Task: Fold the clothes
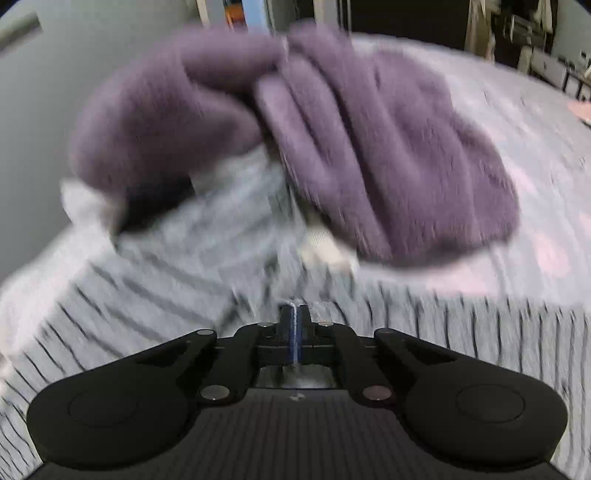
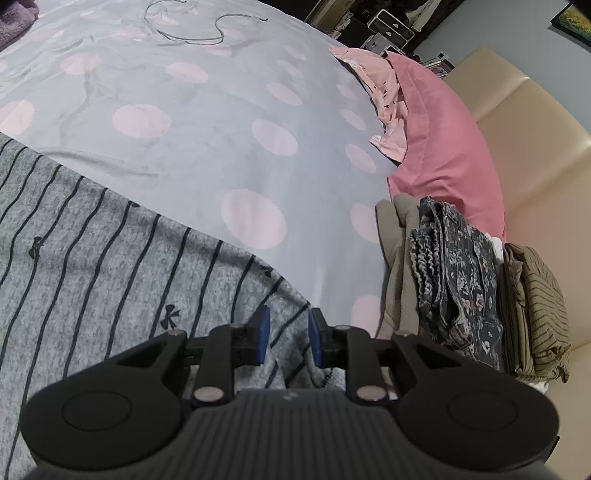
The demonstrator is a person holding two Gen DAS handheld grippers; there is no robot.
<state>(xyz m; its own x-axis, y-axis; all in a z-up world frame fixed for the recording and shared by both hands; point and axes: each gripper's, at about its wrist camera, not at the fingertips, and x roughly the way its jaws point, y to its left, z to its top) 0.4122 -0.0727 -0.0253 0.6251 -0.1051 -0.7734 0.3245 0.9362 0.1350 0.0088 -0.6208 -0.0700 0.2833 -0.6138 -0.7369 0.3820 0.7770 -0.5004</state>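
A grey knit garment with thin dark stripes and small bows [image 2: 92, 251] lies spread on the bed. In the blurred left wrist view, that striped garment [image 1: 166, 295] fills the foreground. My left gripper [image 1: 293, 314] is shut, with a thin fold of the cloth pinched between its pads and wrinkles running out from the tips. My right gripper [image 2: 288, 332] stands open over the garment's near corner. Cloth lies between its blue pads [image 2: 263, 334], but they do not press on it.
A fluffy purple garment [image 1: 332, 129] lies heaped beyond the striped one, also at the far left [image 2: 14, 18]. The sheet [image 2: 221, 110] is pale blue with pink dots. Folded clothes [image 2: 461, 277], a pink pillow [image 2: 443, 147] and a beige headboard [image 2: 517, 110] are at the right. A thin cord [image 2: 192, 35] lies far off.
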